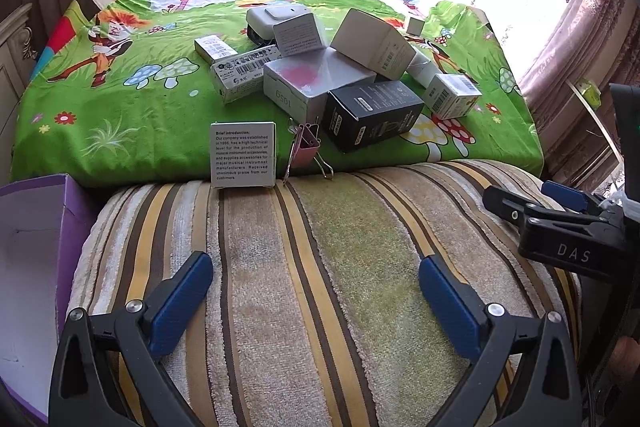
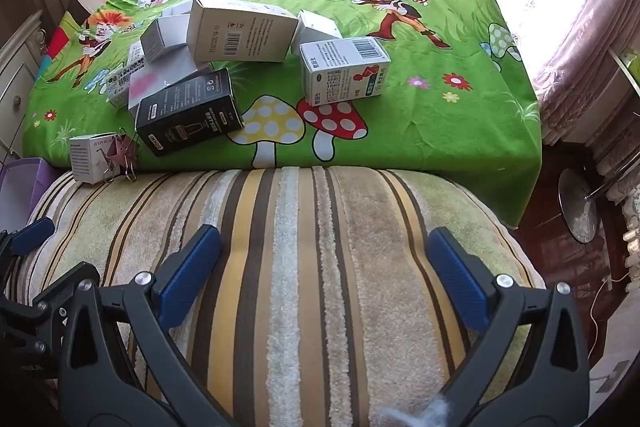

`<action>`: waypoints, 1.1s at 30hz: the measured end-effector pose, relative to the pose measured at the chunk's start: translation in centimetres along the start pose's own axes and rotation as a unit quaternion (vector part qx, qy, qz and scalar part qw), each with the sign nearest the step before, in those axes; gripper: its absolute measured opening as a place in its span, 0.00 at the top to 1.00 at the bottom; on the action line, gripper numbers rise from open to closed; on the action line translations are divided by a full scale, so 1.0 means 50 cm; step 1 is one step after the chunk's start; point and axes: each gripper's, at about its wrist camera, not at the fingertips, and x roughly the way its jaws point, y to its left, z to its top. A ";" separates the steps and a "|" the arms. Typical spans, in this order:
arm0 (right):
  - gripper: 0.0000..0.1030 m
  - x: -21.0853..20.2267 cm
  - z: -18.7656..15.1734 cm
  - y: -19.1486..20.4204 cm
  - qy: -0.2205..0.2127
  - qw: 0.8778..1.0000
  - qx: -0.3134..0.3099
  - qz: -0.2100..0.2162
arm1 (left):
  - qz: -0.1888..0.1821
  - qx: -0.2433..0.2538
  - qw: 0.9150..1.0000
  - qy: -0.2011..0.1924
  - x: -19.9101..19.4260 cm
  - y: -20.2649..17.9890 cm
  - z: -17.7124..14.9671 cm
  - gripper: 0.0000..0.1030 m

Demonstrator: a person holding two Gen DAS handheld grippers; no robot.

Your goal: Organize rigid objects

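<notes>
Both the left gripper (image 1: 316, 291) and right gripper (image 2: 324, 267) hang wide open, empty. Ahead, the black box (image 1: 372, 115) looks light, stiff, smooth; pinch its narrow sides.

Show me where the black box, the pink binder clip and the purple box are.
black box (image 1: 372, 115): left wrist view, on its top face.
pink binder clip (image 1: 307, 147): left wrist view, on its pink body.
purple box (image 1: 64, 195): left wrist view, on its purple side wall.
</notes>
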 end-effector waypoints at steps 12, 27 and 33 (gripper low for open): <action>0.00 0.002 0.014 -0.022 0.040 0.998 -0.012 0.041 | -0.051 -0.030 0.998 -0.030 -0.024 0.033 -0.008 0.00; 0.00 -0.015 0.139 -0.097 0.013 0.991 -0.055 0.118 | -0.039 -0.093 0.994 -0.041 -0.031 0.102 0.074 0.14; 0.00 0.011 0.277 -0.169 -0.024 0.994 -0.045 0.095 | -0.023 -0.097 0.995 -0.005 0.016 0.113 0.113 0.28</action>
